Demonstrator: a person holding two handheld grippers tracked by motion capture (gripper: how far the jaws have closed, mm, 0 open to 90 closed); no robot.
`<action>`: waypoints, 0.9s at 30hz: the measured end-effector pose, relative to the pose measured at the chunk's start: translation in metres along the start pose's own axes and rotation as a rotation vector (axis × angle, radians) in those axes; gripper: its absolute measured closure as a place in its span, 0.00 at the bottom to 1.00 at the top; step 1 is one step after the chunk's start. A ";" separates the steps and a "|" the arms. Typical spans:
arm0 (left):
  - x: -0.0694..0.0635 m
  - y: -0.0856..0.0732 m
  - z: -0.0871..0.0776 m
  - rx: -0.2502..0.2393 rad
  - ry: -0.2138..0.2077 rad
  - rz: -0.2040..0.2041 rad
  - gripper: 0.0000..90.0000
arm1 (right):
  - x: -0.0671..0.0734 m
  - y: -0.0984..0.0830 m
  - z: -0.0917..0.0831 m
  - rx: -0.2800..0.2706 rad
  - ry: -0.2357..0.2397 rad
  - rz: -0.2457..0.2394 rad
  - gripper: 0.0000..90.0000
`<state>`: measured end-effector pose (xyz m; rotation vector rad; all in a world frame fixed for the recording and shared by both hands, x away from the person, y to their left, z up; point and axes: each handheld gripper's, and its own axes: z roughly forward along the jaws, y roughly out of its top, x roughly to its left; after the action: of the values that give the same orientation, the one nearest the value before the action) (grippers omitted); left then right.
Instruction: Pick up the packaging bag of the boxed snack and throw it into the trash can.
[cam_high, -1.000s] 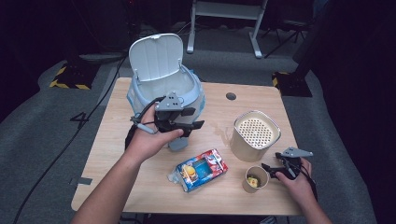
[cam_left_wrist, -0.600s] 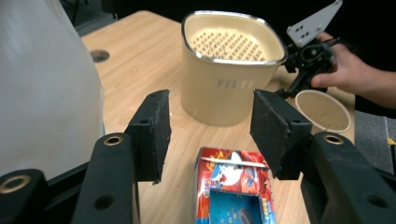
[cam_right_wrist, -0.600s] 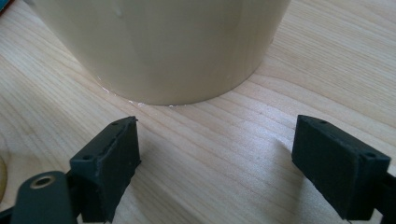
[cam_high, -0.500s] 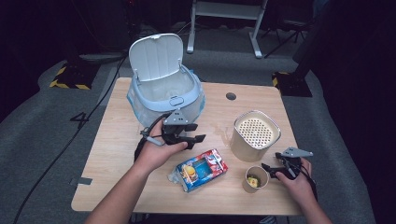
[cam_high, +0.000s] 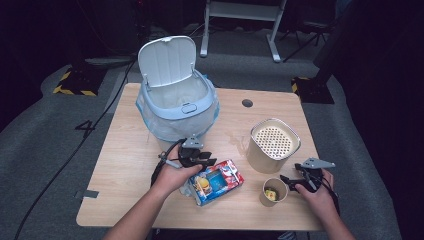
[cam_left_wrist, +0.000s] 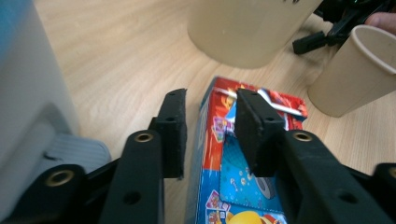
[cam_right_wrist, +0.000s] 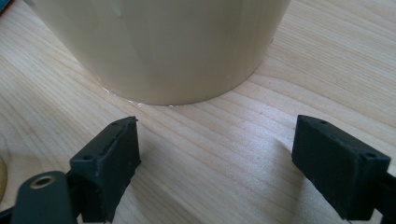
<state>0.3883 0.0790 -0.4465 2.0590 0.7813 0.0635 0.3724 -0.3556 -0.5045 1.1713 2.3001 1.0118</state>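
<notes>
A colourful red and blue carton (cam_high: 218, 181) lies flat on the wooden table (cam_high: 125, 150) near the front. My left gripper (cam_high: 202, 161) has come down over the carton's far end. In the left gripper view, one jaw stands just beside the carton's (cam_left_wrist: 233, 186) edge and the other hangs over its top face. The jaws (cam_left_wrist: 210, 126) have just been closing, and I see no pad pressing on the carton. My right gripper (cam_high: 291, 180) rests open on the table beside a paper cup (cam_high: 272, 192), with bare wood between its fingers (cam_right_wrist: 215, 154).
A light blue bin (cam_high: 177, 107) with its lid up stands at the back left, close behind the left hand. A beige canister (cam_high: 272, 145) with a perforated top stands just beyond the right gripper. The paper cup holds some scraps. A small hole (cam_high: 247, 103) marks the tabletop.
The left hand has dropped from in front of the bin down toward the front, onto the carton, and its jaws stand narrower. The right hand and gripper have stayed put.
</notes>
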 end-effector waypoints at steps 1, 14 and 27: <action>0.001 -0.001 0.002 0.001 -0.002 -0.002 0.74 | 0.000 0.000 0.000 0.000 0.000 0.000 0.17; 0.007 -0.013 0.019 0.088 -0.023 -0.010 0.80 | 0.000 0.000 0.000 0.000 0.000 0.000 0.17; 0.005 -0.012 0.022 0.122 -0.013 -0.025 0.88 | 0.000 0.000 0.000 0.000 0.000 -0.001 0.17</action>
<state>0.3938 0.0704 -0.4704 2.1616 0.8199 -0.0116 0.3724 -0.3557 -0.5046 1.1705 2.2999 1.0116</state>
